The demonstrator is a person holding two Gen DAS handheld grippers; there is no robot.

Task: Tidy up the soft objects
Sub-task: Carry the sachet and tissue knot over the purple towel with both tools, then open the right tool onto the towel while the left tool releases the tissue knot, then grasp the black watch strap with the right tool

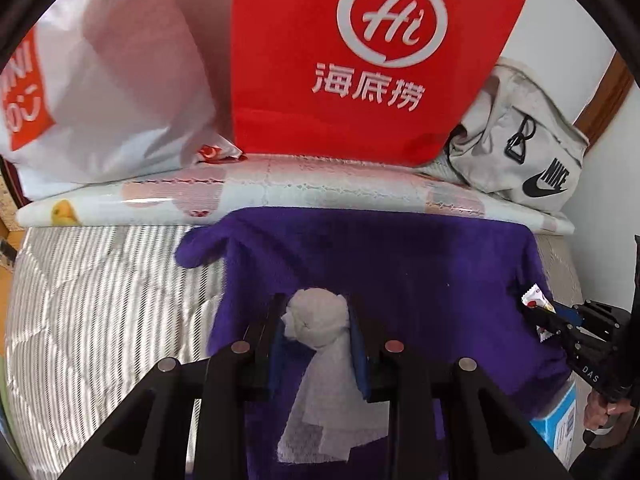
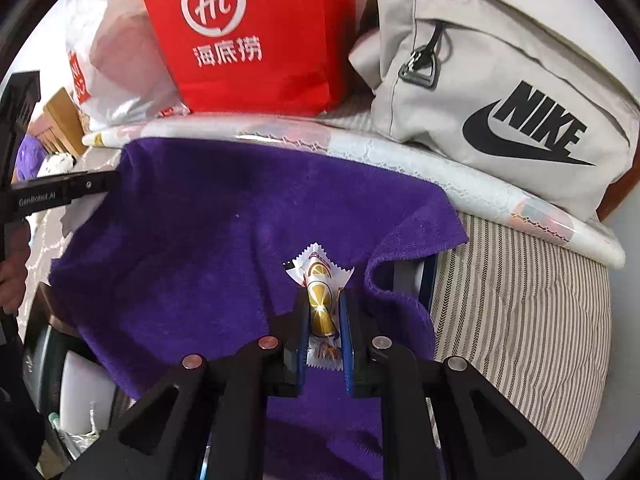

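A knotted white tissue wad (image 1: 316,322) is clamped in the left gripper (image 1: 318,320); a crinkly gold-foil candy (image 2: 322,304) (serrated wrapper ends) is pinched in the right gripper (image 2: 323,312), both held above a fuzzy purple towel (image 2: 192,224).

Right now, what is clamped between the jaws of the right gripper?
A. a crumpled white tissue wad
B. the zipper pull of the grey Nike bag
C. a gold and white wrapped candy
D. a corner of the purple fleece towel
C: the right gripper is shut on the gold and white wrapped candy above the purple fleece towel; the crumpled white tissue wad sits in the left gripper.
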